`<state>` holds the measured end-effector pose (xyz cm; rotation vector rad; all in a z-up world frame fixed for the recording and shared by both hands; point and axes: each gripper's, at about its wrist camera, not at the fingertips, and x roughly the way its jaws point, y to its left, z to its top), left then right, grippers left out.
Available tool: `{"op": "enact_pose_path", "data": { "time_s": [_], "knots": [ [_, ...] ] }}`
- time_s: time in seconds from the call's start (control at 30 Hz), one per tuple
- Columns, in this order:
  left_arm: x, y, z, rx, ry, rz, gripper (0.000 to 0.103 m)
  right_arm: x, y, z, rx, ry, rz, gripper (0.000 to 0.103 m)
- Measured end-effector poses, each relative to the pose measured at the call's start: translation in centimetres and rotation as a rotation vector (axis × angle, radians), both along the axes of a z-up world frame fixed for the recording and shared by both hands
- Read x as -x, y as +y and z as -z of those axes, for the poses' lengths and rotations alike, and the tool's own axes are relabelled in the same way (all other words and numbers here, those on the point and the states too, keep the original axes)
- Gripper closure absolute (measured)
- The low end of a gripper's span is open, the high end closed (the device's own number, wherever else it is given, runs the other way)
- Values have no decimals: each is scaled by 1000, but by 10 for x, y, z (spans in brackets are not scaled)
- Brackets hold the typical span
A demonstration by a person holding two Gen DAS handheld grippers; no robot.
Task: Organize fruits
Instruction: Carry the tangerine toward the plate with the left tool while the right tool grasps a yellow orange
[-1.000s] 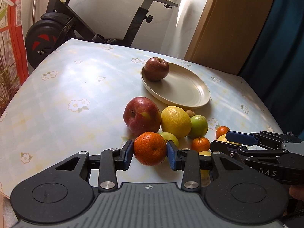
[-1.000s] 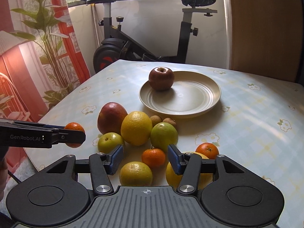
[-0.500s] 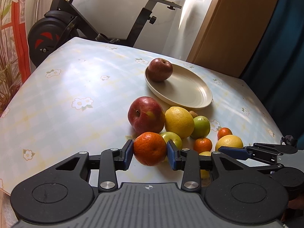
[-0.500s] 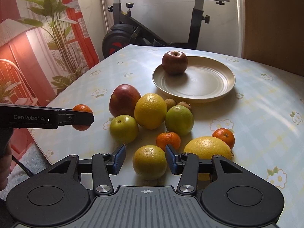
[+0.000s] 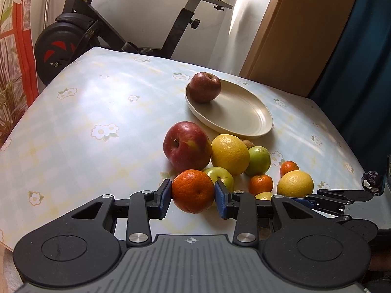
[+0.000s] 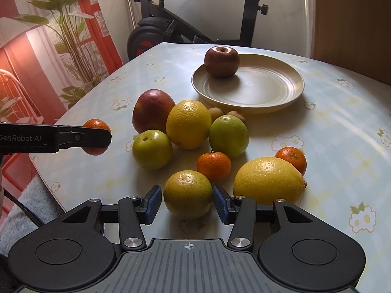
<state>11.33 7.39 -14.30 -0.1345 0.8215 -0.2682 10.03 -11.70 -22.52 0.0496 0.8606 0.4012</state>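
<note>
"GenRobot.AI" in white print on side of left tool (image 6: 96, 137); first letter partly cut off.

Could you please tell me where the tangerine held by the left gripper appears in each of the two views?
Left wrist view: the tangerine sits low in the centre, clamped in the left gripper.
Right wrist view: it shows at the left edge, mid-height, partly hidden behind the left gripper's dark finger.
Shared landmark: the cream plate with a dark red apple on its rim side, towards the top of both views.
</note>
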Motion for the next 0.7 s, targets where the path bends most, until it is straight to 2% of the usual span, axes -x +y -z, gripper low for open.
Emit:
{"op": "enact_pose_path", "data": {
  "time_s": [0.33, 0.57, 0.7],
  "knots": [
    [0, -1, 1, -1, -2, 3, 63, 0, -3, 0, -14, -10, -6, 61],
    [-3, -4, -11, -35, -48, 19, 63, -2, -15, -22, -86, -72, 0, 61],
    [-13, -3, -26, -20, -72, 33, 63, -15, -33, -40, -133, -111, 27, 61]
  ]
}}
